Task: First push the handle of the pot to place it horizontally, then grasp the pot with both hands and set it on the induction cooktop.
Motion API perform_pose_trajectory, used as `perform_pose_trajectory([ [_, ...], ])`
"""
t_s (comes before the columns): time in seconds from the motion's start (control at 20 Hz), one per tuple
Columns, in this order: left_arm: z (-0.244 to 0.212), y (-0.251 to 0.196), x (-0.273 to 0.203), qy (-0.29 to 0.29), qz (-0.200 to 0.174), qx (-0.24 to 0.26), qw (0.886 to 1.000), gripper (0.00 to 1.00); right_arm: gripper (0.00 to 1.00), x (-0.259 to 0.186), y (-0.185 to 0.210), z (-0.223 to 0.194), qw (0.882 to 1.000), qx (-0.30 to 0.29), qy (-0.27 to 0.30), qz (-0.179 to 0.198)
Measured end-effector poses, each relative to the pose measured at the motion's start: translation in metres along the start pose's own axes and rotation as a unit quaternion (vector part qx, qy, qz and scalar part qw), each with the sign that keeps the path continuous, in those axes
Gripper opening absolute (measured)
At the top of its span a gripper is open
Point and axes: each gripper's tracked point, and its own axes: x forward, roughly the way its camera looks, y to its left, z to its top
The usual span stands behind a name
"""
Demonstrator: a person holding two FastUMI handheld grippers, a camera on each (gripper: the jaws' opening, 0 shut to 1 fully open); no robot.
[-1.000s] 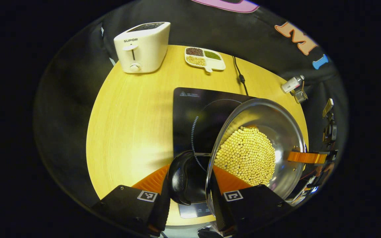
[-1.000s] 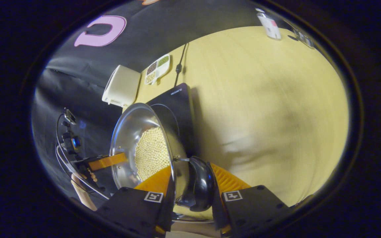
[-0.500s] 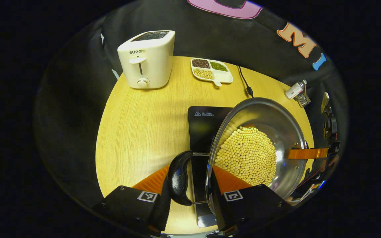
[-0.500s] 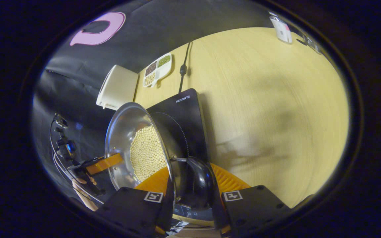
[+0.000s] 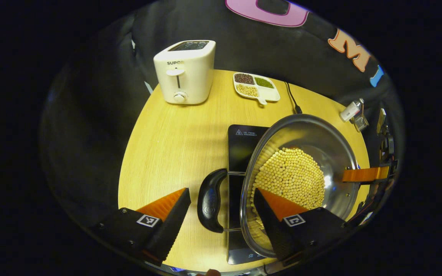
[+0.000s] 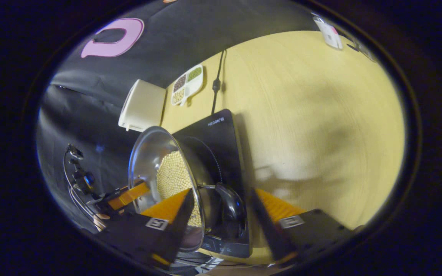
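Observation:
A steel pot [image 5: 320, 134] holding yellow soybeans [image 5: 288, 178] rests on the black induction cooktop [image 5: 244, 142]. In the left gripper view, my left gripper [image 5: 221, 190] is open, its orange fingers spread to either side of the pot's black side handle [image 5: 208, 200] and clear of it. The right gripper's orange finger [image 5: 365, 174] shows at the pot's far rim. In the right gripper view, my right gripper [image 6: 221, 190] is open too, straddling the other black handle [image 6: 230, 214] of the pot [image 6: 148, 153] above the cooktop [image 6: 221, 142]. The left gripper's finger [image 6: 129, 193] appears beyond the pot.
On the round wooden table [image 5: 175, 145] a white toaster [image 5: 184, 73] stands at the back. A divided dish of beans [image 5: 257, 86] lies beside it. The cooktop's black cord [image 5: 292, 101] runs to the back edge. A small white object [image 5: 351, 111] lies at the right edge.
Both grippers have opened and let go of the pot's handles. The pot has come down level onto the cooktop.

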Motion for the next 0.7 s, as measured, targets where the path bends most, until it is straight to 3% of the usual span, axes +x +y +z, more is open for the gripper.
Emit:
perform_pose_trajectory([
  [0.05, -0.002, 0.001, -0.007, -0.006, 0.014, -0.002, 1.0, 0.99, 1.0, -0.004, -0.002, 0.003, 1.0, -0.007, -0.014, 0.001],
  [0.25, 0.013, 0.0, -0.045, -0.082, 0.063, -0.035, 0.994, 0.98, 1.0, -0.045, -0.019, 0.029, 0.996, -0.017, -0.082, 0.0],
  [0.3, 0.016, -0.001, -0.055, -0.101, 0.076, -0.043, 0.991, 0.98, 0.92, -0.057, -0.024, 0.035, 0.995, -0.018, -0.097, -0.001],
  [0.35, 0.016, -0.005, -0.065, -0.118, 0.088, -0.054, 0.988, 0.98, 0.92, -0.07, -0.028, 0.038, 0.994, -0.018, -0.112, -0.004],
  [0.4, 0.017, -0.013, -0.074, -0.133, 0.092, -0.064, 0.985, 0.98, 1.0, -0.083, -0.033, 0.043, 0.992, -0.018, -0.127, -0.006],
  [0.45, 0.016, -0.024, -0.084, -0.146, 0.094, -0.073, 0.982, 0.98, 0.92, -0.096, -0.036, 0.047, 0.99, -0.02, -0.142, -0.007],
  [0.7, 0.013, -0.097, -0.137, -0.206, 0.092, -0.089, 0.97, 0.98, 0.92, -0.166, -0.064, 0.055, 0.974, -0.076, -0.211, -0.02],
])
